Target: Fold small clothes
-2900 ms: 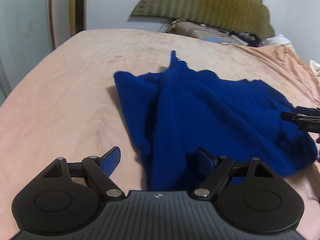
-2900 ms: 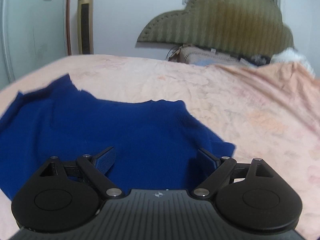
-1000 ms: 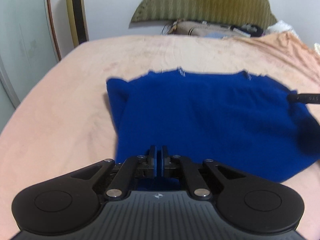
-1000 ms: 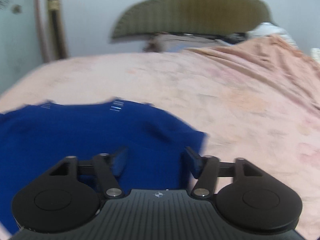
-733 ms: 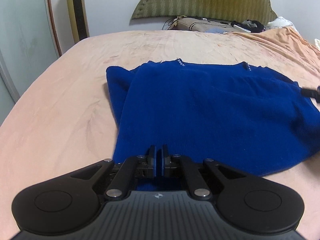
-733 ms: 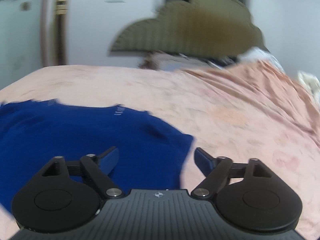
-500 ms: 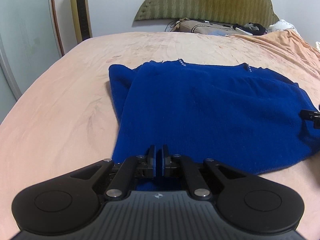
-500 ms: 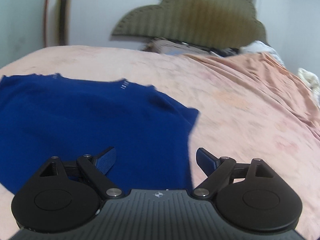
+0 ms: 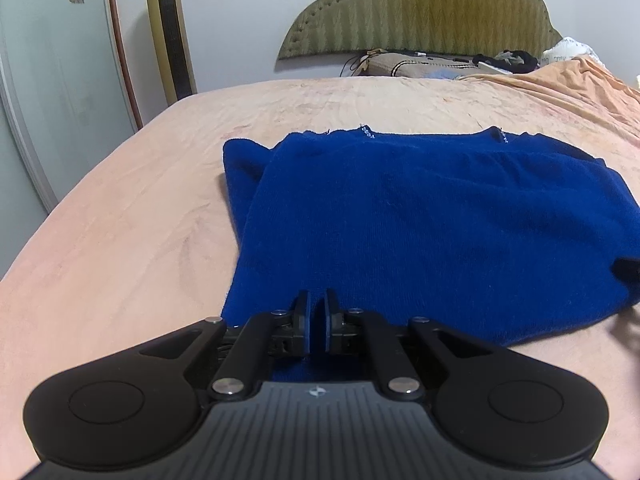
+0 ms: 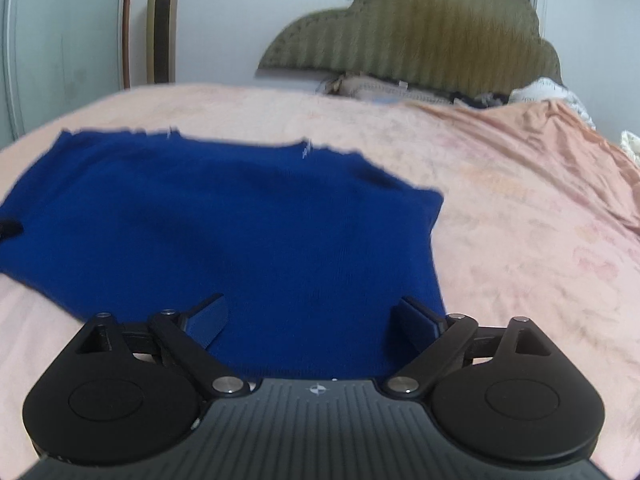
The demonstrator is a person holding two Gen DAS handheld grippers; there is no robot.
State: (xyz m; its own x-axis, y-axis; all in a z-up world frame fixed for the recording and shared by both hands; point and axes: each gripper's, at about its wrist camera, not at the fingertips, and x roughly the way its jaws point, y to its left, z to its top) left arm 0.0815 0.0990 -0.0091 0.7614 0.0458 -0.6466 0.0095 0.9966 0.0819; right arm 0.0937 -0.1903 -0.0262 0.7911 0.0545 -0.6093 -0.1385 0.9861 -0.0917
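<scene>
A blue knit garment [image 9: 420,216] lies folded over on the pink bed; it also shows in the right wrist view [image 10: 224,232]. My left gripper [image 9: 316,304] is shut on the garment's near hem, with blue cloth pinched between the pads. My right gripper [image 10: 310,312] is open, its fingers spread over the garment's near right edge and holding nothing. A dark tip of the right gripper [image 9: 628,270] shows at the right edge of the left wrist view, by the garment's right corner.
The pink bed cover [image 9: 120,240] spreads around the garment. A padded olive headboard [image 9: 420,8] and pillows with clutter [image 9: 420,64] are at the far end. A gold tower fan [image 9: 170,32] and a glass door [image 9: 48,80] stand at the left.
The left gripper closed on the near hem and stays shut. The garment went from bunched to laid flat and folded. The right gripper moved back over the garment's right edge, still open.
</scene>
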